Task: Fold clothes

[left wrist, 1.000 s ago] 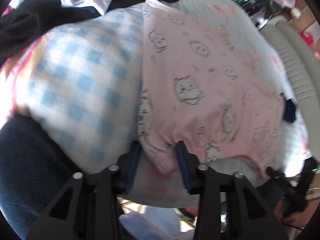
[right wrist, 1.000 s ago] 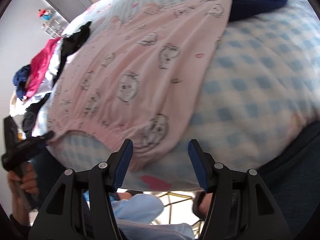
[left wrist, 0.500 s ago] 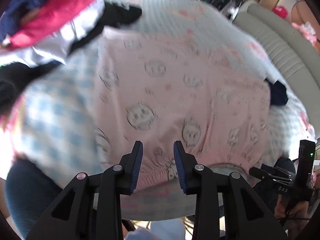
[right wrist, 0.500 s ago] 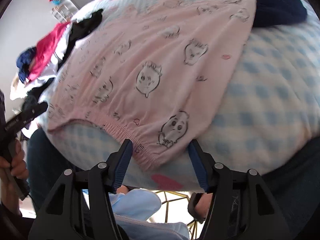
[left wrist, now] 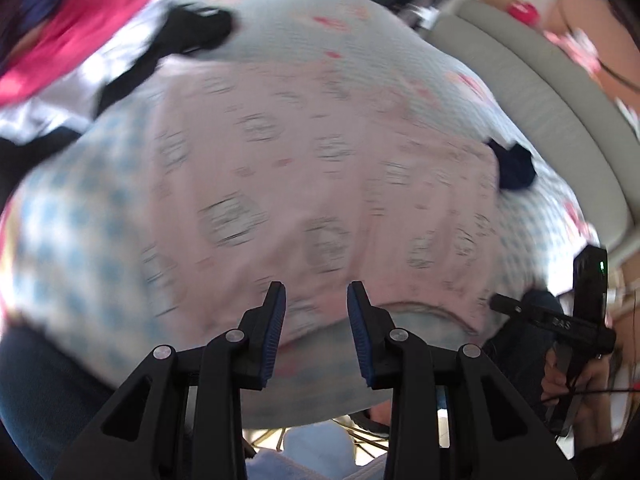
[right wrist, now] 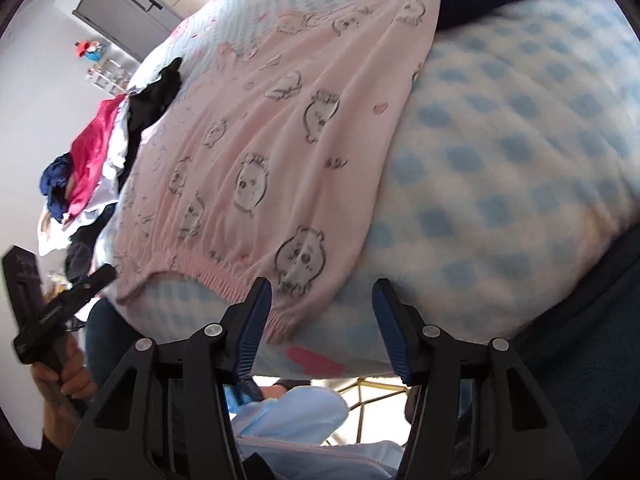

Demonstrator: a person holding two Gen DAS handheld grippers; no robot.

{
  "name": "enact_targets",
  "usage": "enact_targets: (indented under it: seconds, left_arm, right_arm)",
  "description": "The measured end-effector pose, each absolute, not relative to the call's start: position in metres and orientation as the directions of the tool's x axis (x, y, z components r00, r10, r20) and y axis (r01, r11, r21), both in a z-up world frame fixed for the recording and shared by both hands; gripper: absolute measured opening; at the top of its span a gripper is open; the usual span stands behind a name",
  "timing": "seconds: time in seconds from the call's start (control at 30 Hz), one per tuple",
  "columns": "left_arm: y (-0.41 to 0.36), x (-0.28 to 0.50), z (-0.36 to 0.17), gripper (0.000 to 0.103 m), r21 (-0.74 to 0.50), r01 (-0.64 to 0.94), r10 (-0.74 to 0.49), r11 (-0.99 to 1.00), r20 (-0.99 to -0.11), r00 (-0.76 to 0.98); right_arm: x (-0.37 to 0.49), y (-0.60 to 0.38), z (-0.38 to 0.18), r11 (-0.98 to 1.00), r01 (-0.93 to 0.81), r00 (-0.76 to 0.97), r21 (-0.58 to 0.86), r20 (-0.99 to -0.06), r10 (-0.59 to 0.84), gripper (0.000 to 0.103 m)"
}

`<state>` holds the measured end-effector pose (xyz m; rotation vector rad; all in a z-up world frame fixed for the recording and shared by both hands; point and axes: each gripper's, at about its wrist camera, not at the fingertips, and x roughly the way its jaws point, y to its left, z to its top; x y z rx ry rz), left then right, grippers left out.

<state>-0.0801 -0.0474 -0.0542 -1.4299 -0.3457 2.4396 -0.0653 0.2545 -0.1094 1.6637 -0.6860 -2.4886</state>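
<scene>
Grippers: left gripper [left wrist: 316, 300] hovered with jaws parted and nothing between them, over the waistband; right gripper [right wrist: 322, 292] stood wider apart, also released, its left finger just over the waistband corner. The right jaws had just been closing a little, with no cloth pinched yet.

Garment: pink pants [right wrist: 280, 152] with a cartoon print lay spread flat on the checked blanket [right wrist: 500, 160] of the bed, elastic waistband [right wrist: 208, 268] at the near edge, legs running away from the person.

Neighbours: a navy item [left wrist: 514, 168] touched the far end of the pants; a pile [right wrist: 92, 152] of red, white and black clothes lay well apart on the left.

Handling: judged light, limp thin knit that will sag and drag on the fleecy blanket, not slippery or fragile. The gathered waistband is the thickest, firmest part.

Where to grip: probably the two waistband corners, one per gripper, pinching both layers so the pants lift evenly.

Change: a second earlier the left gripper was clamped on a bunch of the waistband; it had since let go, lifted and rolled, so more of the pants showed under it. The right gripper had barely shifted. The left view was blurred.
</scene>
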Motion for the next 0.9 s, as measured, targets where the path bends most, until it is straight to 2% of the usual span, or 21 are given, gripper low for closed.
enact_targets:
  seconds: [0.2, 0.33, 0.63, 0.77, 0.9]
  left_arm:
    - [0.042, -0.102, -0.053, 0.033, -0.357, -0.343, 0.475, -0.869, -0.795, -0.377]
    - [0.089, -0.102, -0.052, 0.033, -0.374, -0.426, 0.521, -0.824, -0.796, -0.309]
    - [0.13, -0.102, -0.061, 0.033, -0.377, -0.481, 0.527, -0.792, -0.819, -0.227]
    - [0.138, -0.1, -0.079, 0.033, -0.304, -0.475, 0.442, -0.825, -0.873, -0.208]
    - [0.133, -0.101, -0.084, 0.033, -0.322, -0.443, 0.442, -0.837, -0.875, -0.199]
  right_arm:
    - [-0.035, 0.279, -0.091, -0.926, -0.226, -0.411, 0.303, -0.891, -0.191, 0.055]
    - [-0.029, 0.303, -0.095, -0.931, -0.285, -0.369, 0.227, -0.923, -0.113, 0.055]
    - [-0.039, 0.298, -0.111, -0.908, -0.202, -0.364, 0.366, -0.889, -0.278, 0.056]
    - [-0.047, 0.291, -0.112, -0.88, -0.184, -0.385, 0.437, -0.856, -0.344, 0.056]
    - [-0.045, 0.285, -0.11, -0.896, -0.202, -0.388, 0.395, -0.872, -0.297, 0.055]
